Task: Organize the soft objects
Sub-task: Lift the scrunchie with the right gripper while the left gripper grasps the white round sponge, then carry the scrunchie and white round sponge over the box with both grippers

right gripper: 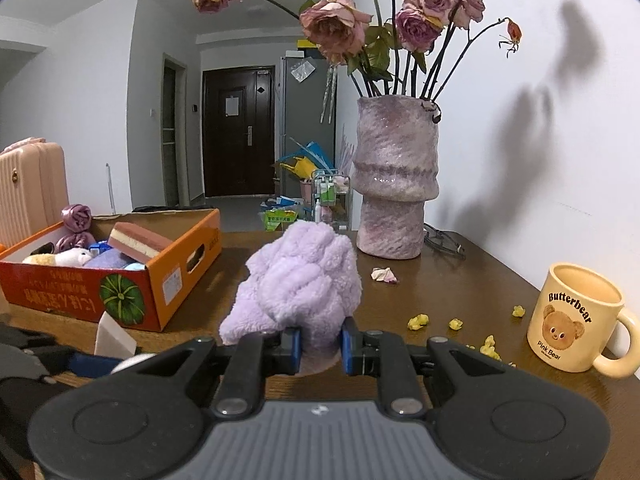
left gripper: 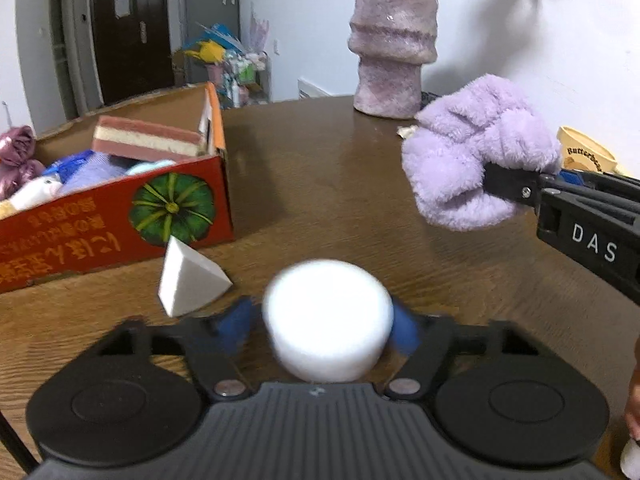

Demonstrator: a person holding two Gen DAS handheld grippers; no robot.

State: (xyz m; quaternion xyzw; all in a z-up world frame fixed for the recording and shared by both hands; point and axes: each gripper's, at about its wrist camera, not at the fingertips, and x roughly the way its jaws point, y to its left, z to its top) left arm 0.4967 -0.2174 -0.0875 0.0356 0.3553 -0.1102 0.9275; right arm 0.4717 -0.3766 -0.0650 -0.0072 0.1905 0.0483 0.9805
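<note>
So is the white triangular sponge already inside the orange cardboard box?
No, the white triangular sponge lies on the wooden table just outside the front wall of the orange cardboard box.

Purple vase (right gripper: 394, 184) of dried roses (right gripper: 340, 26), Butterbear mug (right gripper: 576, 318), pink suitcase (right gripper: 30, 188)

The left gripper (left gripper: 327, 318) and right gripper (right gripper: 320, 346) (both level) are each clamped on something.
</note>
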